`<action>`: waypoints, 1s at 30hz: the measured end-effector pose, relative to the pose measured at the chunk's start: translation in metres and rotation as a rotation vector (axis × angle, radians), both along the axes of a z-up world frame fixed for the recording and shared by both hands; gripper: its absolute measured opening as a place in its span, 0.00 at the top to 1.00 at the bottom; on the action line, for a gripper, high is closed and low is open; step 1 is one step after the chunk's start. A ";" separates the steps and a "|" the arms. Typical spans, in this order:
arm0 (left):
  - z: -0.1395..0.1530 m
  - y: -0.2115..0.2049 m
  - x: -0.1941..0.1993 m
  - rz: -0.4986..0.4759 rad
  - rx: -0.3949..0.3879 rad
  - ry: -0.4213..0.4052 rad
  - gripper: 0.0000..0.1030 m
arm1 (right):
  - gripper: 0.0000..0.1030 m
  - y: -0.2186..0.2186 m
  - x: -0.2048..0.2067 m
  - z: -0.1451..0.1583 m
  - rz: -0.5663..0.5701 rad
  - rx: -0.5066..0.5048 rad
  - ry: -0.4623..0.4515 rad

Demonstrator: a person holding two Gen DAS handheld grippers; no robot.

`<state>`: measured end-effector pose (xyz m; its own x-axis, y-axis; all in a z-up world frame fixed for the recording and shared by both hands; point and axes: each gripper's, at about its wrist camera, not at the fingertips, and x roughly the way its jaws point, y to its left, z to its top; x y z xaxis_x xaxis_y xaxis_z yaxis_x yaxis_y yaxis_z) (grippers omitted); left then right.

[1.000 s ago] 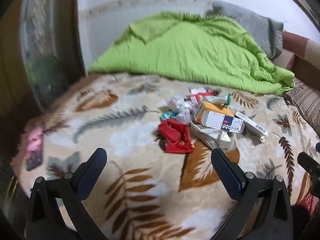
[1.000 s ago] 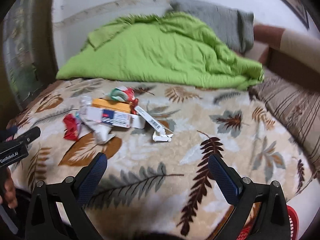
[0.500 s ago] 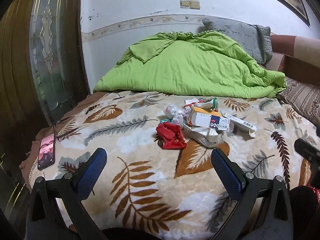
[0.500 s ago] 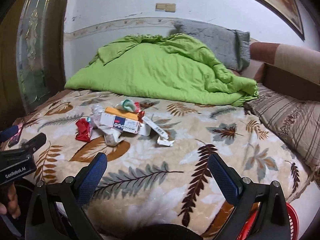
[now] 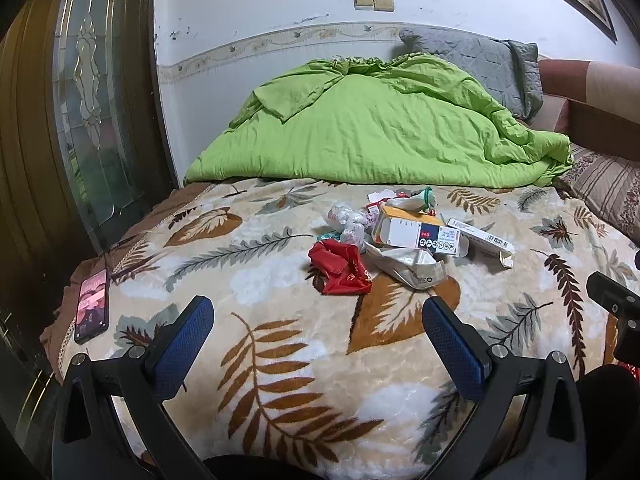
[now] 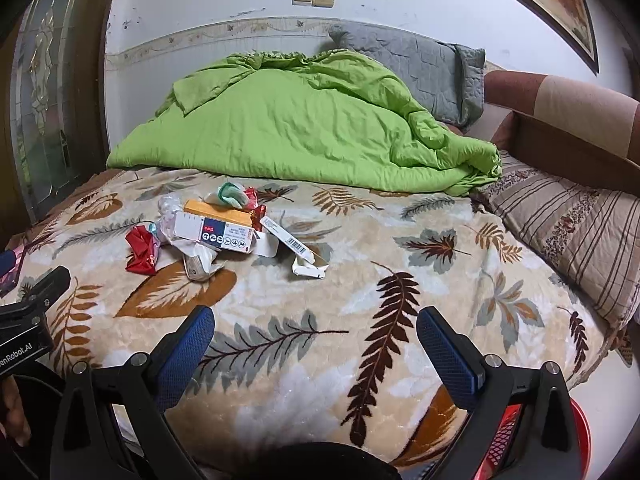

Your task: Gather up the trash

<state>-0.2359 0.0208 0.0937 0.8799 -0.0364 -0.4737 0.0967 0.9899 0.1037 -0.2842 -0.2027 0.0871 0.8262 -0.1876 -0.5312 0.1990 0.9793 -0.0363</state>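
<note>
Two grippers, left (image 5: pixel 318 322) and right (image 6: pixel 316 332), wide open and empty, held back at the bed's near edge, trash pile (image 5: pixel 404 240) heaped mid-blanket (image 5: pixel 280 352), red basket (image 6: pixel 580 436) low right, likely its destination.

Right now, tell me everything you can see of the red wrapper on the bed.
The red wrapper is a crumpled, glossy piece, plastic or foil by its look, with faint pale print. It lies loose on the leaf-patterned blanket, at the left end of the trash pile, beside a crumpled white bag. Neither gripper touches it.
</note>
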 end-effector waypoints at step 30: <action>-0.005 -0.001 0.002 0.000 0.001 0.019 0.00 | 0.01 -0.002 0.001 -0.003 -0.012 0.004 0.016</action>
